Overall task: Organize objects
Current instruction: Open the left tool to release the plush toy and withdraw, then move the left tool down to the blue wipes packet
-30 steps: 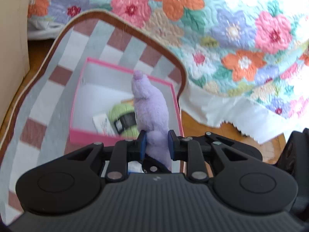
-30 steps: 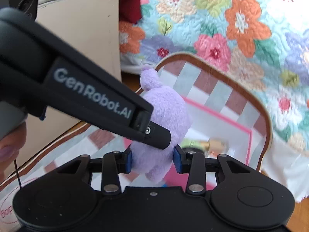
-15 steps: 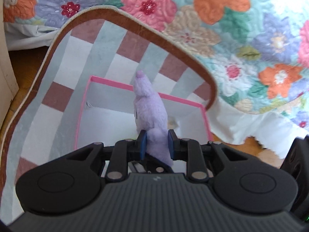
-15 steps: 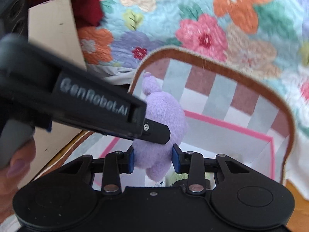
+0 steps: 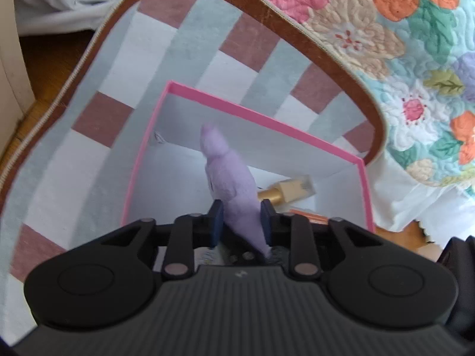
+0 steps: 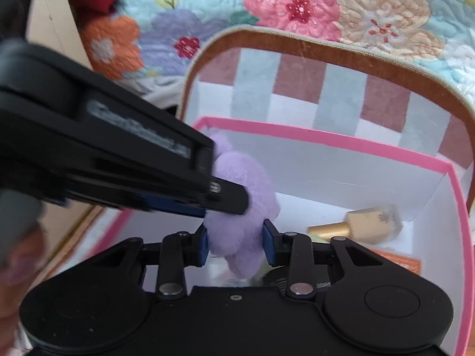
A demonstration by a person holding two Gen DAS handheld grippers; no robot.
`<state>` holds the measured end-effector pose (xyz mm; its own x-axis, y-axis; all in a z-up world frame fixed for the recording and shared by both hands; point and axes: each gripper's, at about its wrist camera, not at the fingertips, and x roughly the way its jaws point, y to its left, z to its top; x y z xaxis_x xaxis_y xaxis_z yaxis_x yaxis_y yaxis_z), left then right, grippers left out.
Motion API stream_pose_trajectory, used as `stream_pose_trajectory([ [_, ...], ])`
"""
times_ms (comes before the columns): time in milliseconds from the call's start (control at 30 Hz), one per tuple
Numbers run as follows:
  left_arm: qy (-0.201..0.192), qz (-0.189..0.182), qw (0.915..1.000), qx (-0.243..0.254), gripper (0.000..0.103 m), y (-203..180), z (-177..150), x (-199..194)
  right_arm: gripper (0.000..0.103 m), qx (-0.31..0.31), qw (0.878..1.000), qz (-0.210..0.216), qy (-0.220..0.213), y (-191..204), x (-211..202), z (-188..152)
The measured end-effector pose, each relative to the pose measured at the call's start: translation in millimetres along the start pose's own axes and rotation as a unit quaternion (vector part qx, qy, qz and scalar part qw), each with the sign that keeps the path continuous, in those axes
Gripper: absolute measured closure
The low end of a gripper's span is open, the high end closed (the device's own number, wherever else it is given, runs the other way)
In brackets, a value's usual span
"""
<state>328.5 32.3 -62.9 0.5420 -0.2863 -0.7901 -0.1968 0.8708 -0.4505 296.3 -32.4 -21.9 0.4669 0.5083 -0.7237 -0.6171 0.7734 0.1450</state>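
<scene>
My left gripper [image 5: 240, 222] is opening, the purple plush toy [image 5: 230, 178] between its pads, loose on the left pad. Right gripper [image 6: 234, 243] is clenched on the plush's lower body. Toy hangs over the pink-rimmed box [image 6: 326, 139] inside the checked case [image 5: 89, 112]. Looks light, soft, squashy, grippy; best held mid-body, not by the ears.

Left gripper [image 5: 240, 222]: matte black body, ribbed top cover bearing a small light mark, two round caps flanking it, silver pivot pins on the linkage arms, dark blue pads [image 5: 216, 222]. Right gripper [image 6: 234, 243]: smooth black body, one small centre screw above the round caps, silver pins, blue pads [image 6: 202, 244]
</scene>
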Motion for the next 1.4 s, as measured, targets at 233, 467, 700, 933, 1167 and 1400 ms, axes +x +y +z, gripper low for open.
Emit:
stream_pose_trajectory([
  [233,0.000,0.024,0.9987,0.045,0.062,-2.8,-14.4,-30.5,0.040,0.036,0.999,0.037,-0.006,-13.7,-16.3,-4.1],
  [467,-0.006,0.043,0.9988,0.024,0.061,4.8,-37.6,-52.7,0.049,0.045,0.997,0.054,0.031,-9.9,-39.6,-12.4],
  [700,-0.017,0.044,0.9987,0.020,0.052,2.2,-58.0,-102.0,0.055,0.011,0.998,0.038,0.050,3.4,-90.7,-16.8],
  [933,-0.030,0.030,0.9984,0.038,0.047,-18.0,-73.5,-159.0,0.054,0.017,0.996,0.061,0.061,14.7,-151.6,-20.5],
  [1167,-0.036,0.023,0.9944,0.096,0.041,-50.3,-104.0,-199.3,0.044,0.009,0.995,0.074,0.062,25.0,-214.1,-31.3],
  [1400,-0.018,0.027,0.9891,0.144,0.031,-60.1,-140.4,-192.3,0.027,0.031,0.996,0.062,0.050,10.0,-241.7,-60.4],
])
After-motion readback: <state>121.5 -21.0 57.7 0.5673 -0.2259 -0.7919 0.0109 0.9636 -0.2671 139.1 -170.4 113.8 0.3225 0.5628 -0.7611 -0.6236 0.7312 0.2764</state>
